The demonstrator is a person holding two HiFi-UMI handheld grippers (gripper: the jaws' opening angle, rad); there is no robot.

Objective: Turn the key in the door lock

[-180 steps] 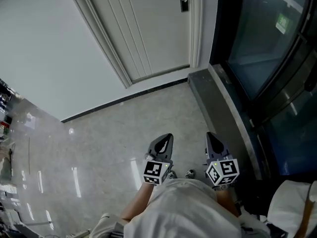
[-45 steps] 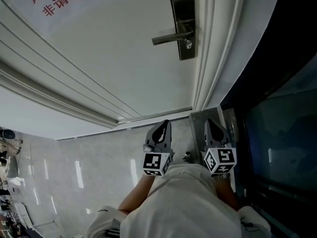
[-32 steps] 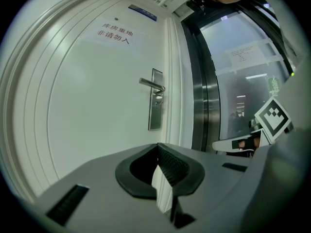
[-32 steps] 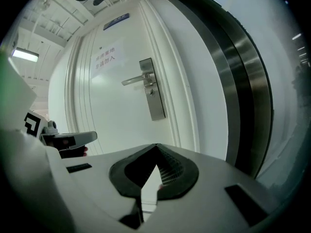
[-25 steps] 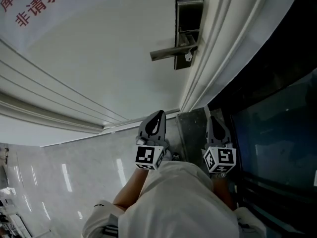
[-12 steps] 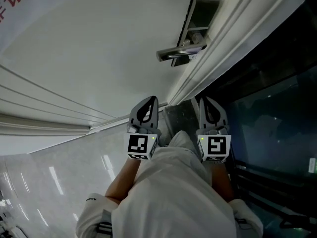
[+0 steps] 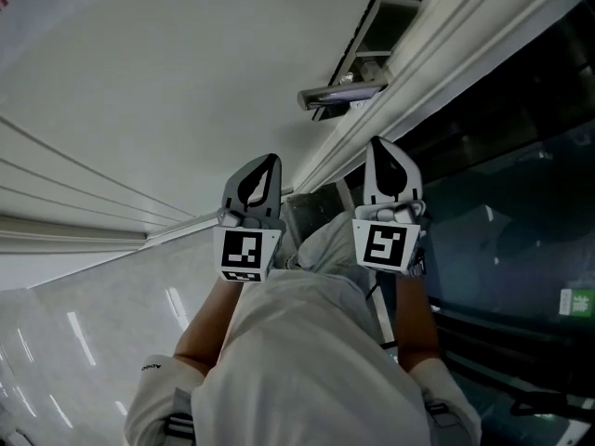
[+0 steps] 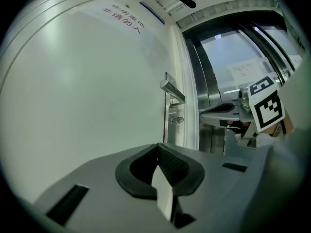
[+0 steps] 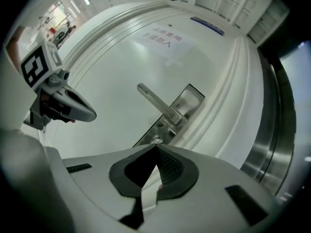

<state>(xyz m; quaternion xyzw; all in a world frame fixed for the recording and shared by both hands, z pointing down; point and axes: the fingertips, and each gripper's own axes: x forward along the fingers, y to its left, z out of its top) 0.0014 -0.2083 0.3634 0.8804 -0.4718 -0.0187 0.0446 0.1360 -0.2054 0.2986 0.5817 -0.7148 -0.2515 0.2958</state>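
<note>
A steel lock plate point(image 7: 376, 37) with a lever handle point(image 7: 340, 94) sits on the white door point(image 7: 139, 91), at the top of the head view. In the right gripper view a small key point(image 9: 156, 140) sticks out of the plate below the handle point(image 9: 158, 103). It shows just beyond my right gripper point(image 9: 156, 147), which is shut and empty. The left gripper view has the key point(image 8: 179, 120) further off, under the handle point(image 8: 173, 91). My left gripper point(image 8: 157, 146) is shut with nothing in it. Both grippers, left point(image 7: 262, 163) and right point(image 7: 381, 144), hang below the lock, apart from it.
The door's moulded frame point(image 7: 437, 35) runs just right of the lock. Beyond it stands a dark glass and steel partition point(image 7: 521, 175). A red-lettered notice point(image 9: 160, 39) is on the door higher up. Glossy floor point(image 7: 65, 333) shows at lower left.
Both grippers have risen toward the lock, the right one more, and it has rolled. The lock and handle now sit closer to the gripper tips in the head view.
</note>
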